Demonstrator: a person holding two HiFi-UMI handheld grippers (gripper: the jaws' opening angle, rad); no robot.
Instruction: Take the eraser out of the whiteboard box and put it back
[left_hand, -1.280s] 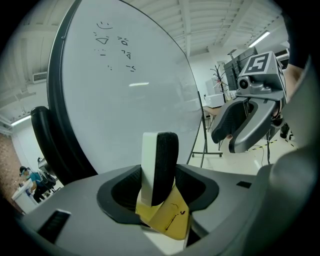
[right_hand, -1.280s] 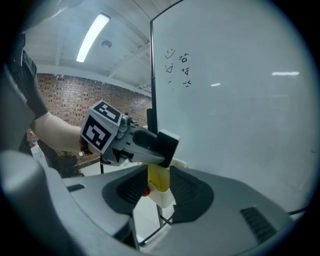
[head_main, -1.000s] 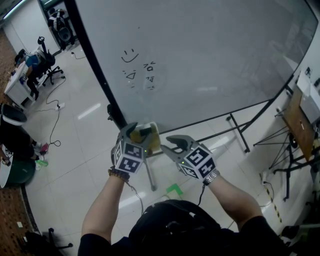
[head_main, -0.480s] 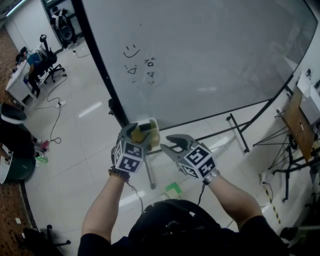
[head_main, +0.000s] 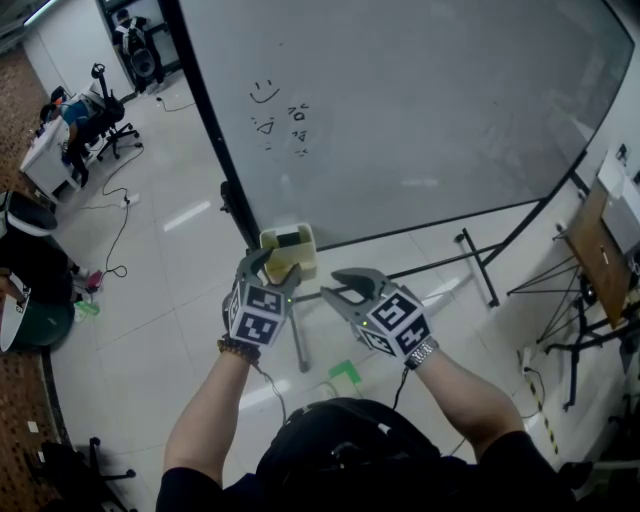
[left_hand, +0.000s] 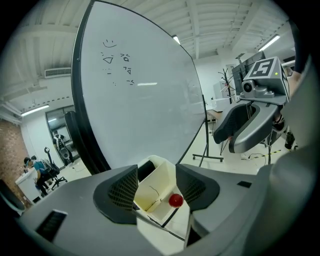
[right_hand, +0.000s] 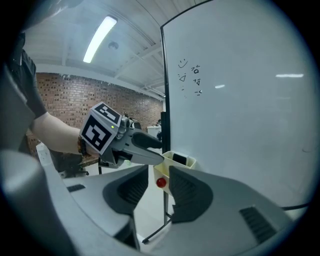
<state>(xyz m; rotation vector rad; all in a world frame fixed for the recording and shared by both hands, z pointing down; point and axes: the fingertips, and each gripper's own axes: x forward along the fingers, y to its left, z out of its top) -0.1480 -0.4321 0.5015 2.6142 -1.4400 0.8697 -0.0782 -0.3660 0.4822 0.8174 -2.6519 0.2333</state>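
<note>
Left tongs (head_main: 272, 265), wide and just narrowing, straddle the cream plastic whiteboard box's (head_main: 306, 262) wall unpinched; closing here misses the black block eraser (head_main: 291, 238) beyond. Right tongs (head_main: 332, 287) half-open, empty.

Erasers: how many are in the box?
1. The eraser sits in the box, at the end nearest the whiteboard. The box's walls hide part of its inside, so another may be hidden.
</note>
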